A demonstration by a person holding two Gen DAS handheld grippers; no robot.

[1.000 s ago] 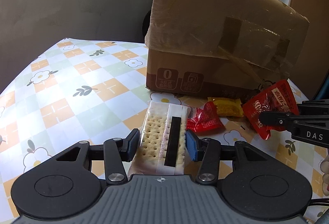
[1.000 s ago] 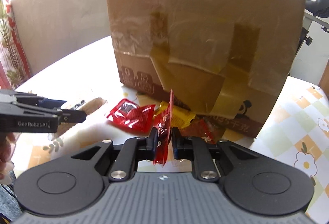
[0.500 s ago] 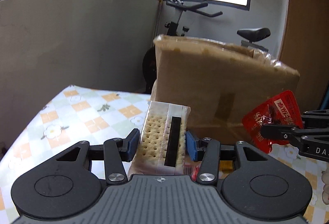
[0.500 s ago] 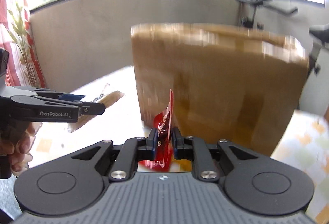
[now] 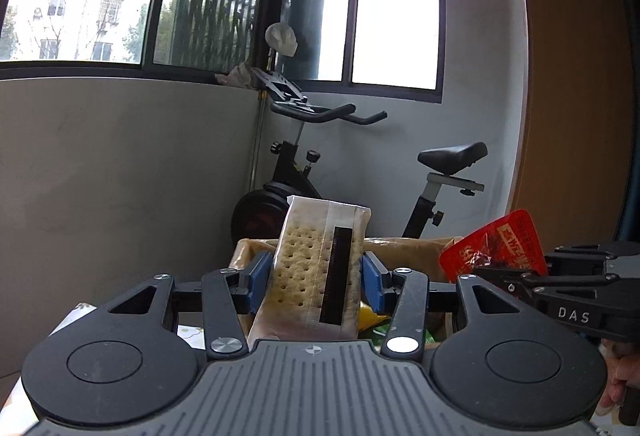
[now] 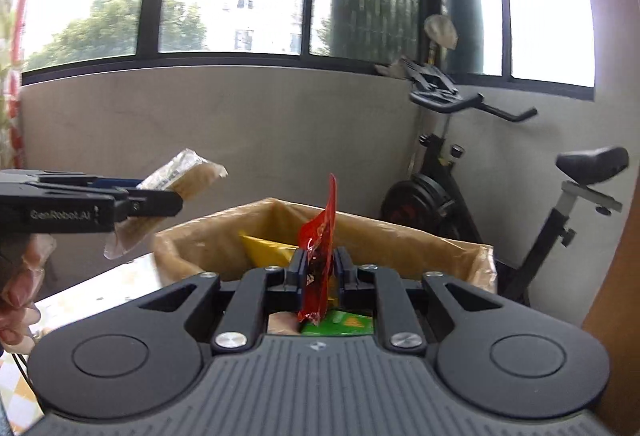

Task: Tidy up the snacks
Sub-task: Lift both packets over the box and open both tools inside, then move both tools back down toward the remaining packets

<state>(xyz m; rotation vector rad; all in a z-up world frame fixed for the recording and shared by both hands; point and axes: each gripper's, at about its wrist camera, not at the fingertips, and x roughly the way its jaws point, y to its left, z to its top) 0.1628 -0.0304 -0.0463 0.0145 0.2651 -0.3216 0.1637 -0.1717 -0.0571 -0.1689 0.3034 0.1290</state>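
Observation:
My left gripper (image 5: 316, 276) is shut on a clear-wrapped cracker pack (image 5: 320, 268) and holds it upright above the near rim of the open cardboard box (image 5: 412, 246). My right gripper (image 6: 319, 272) is shut on a red snack packet (image 6: 320, 248), held edge-on above the box (image 6: 208, 236). The left view shows the red packet (image 5: 494, 244) at the right; the right view shows the cracker pack (image 6: 180, 180) at the left. Inside the box lie a yellow packet (image 6: 266, 248) and a green one (image 6: 344, 322).
An exercise bike (image 5: 304, 156) stands behind the box against the grey wall, below the windows. A strip of the flower-patterned tablecloth (image 6: 80, 296) shows left of the box. A wooden panel (image 5: 576, 96) is at the right.
Both grippers have risen from table level to above the box rim, each carrying its snack. The box's open top and its contents have come into view.

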